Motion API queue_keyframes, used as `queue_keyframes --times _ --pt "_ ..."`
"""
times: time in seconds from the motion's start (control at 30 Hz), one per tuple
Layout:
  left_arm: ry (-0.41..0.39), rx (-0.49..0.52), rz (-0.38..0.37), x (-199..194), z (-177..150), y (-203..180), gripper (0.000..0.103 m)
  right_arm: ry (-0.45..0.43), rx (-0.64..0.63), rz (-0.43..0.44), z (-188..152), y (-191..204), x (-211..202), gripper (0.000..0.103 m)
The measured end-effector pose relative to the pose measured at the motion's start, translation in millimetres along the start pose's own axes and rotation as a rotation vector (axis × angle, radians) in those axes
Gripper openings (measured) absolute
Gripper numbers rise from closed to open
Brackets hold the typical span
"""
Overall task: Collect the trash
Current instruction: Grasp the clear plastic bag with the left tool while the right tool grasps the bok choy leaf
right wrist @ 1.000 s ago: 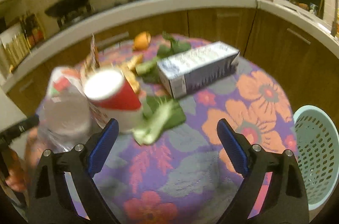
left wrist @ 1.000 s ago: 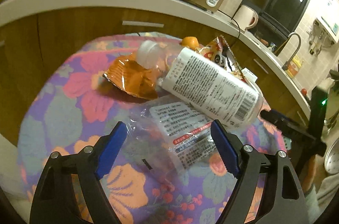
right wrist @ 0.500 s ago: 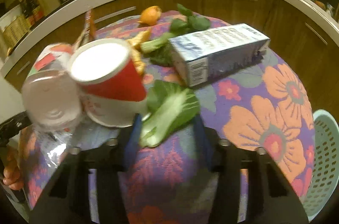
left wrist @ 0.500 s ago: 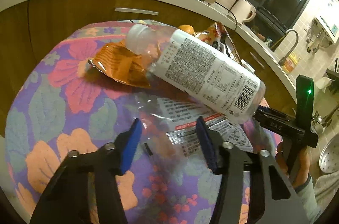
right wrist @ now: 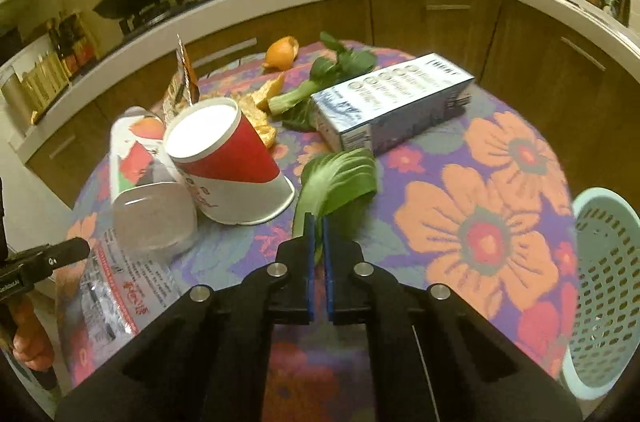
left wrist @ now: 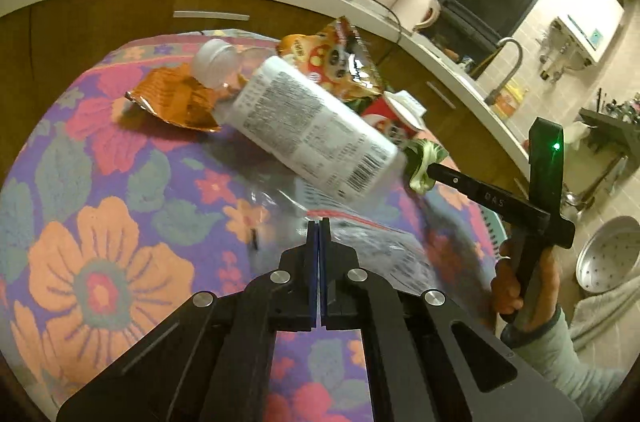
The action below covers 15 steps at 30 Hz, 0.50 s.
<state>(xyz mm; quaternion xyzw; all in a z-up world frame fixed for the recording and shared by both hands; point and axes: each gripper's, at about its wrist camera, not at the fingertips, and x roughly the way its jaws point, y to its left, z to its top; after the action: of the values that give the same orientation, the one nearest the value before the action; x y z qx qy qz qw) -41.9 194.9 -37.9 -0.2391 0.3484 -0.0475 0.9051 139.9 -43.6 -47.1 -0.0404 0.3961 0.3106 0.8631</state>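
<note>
My left gripper [left wrist: 319, 222] is shut on the edge of a clear plastic wrapper [left wrist: 360, 242] with red print, lying on the flowered tablecloth [left wrist: 100, 262]. The wrapper also shows in the right wrist view [right wrist: 116, 286]. Just beyond lie a white plastic bottle [left wrist: 312, 130], an orange foil wrapper [left wrist: 172, 98] and a snack bag [left wrist: 336, 62]. My right gripper [right wrist: 316, 222] is shut on the stalk of a bok choy leaf [right wrist: 340, 182]. Beside it lie a tipped red paper cup [right wrist: 228, 162], the bottle [right wrist: 148, 198] and a blue-white carton [right wrist: 392, 102].
A light blue perforated basket [right wrist: 604, 286] stands off the table's right edge. Orange peel [right wrist: 282, 52] and more greens [right wrist: 340, 66] lie at the far side. Wooden cabinets and a white counter curve behind the table.
Both grippers went from wide open to shut: the left closed on the clear wrapper, the right moved in and closed on the bok choy leaf.
</note>
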Motion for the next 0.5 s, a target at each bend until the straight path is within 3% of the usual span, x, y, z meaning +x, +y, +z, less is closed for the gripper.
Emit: queue_keyframes --times 0.07,0.13,0.2,0.33,0.4,0.5 --pt "0.008 0.005 0.002 -2.8 -2.3 -3.5 0.0 -0.005 0.002 0.002 -3.7 -2.5 -6.3 0.002" --pt "0.024 -0.011 -0.007 -5.2 -7.5 -8.9 0.018 -0.004 0.004 0.002 -8.1 -4.6 -12.0 0.002" --pt "0.007 -0.011 0.003 -9.6 -9.9 -15.4 0.045 -0.005 0.006 0.01 -11.0 -5.6 -14.3 0.002" --pt "-0.001 -0.045 -0.006 -15.7 -10.3 -24.9 0.056 -0.009 0.002 0.005 -18.5 -4.4 -16.5 0.002" --pt "-0.007 -0.082 0.0 -14.1 -11.4 -31.6 0.067 -0.009 0.001 0.004 -21.0 -4.5 -16.6 0.002" --pt "-0.034 -0.16 0.044 -5.3 -12.6 -40.7 0.068 -0.012 0.005 0.006 -24.2 -6.4 -16.9 0.002"
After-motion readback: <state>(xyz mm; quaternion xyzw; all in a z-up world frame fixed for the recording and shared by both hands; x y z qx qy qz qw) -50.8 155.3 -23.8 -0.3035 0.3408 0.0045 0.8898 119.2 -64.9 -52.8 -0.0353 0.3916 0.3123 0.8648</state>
